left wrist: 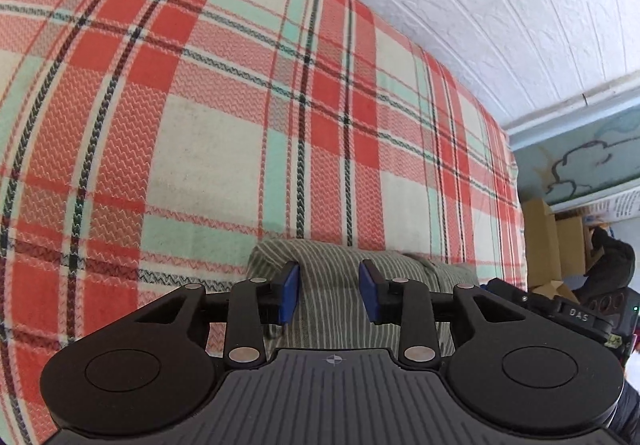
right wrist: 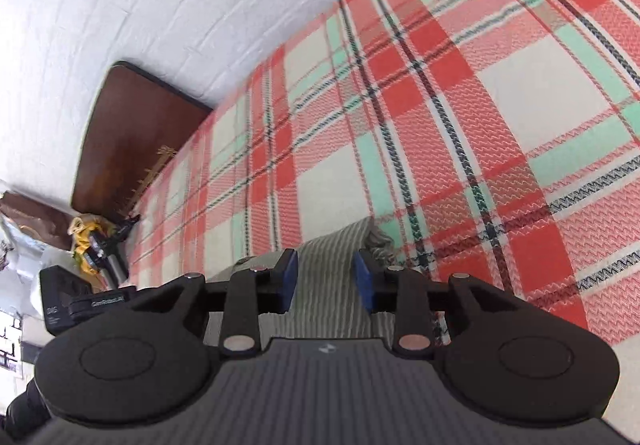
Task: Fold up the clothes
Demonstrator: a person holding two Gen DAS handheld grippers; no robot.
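Hovering with fingers parted over striped cloth (left wrist: 340, 285), a neighbouring black device (left wrist: 578, 315) reads "DAS".

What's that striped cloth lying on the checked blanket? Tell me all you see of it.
The striped garment is soft woven fabric, grey-green with thin pale stripes. It lies folded and slightly rumpled on the red, cream and mint plaid blanket. One rounded folded corner shows in the left view, a pointed edge in the right. Both tools stand open above it, not gripping it.

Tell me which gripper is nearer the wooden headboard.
Right. The right gripper is over the striped garment with the wooden headboard in its view, beyond the plaid blanket. The left gripper is at the garment's other end, headboard unseen.
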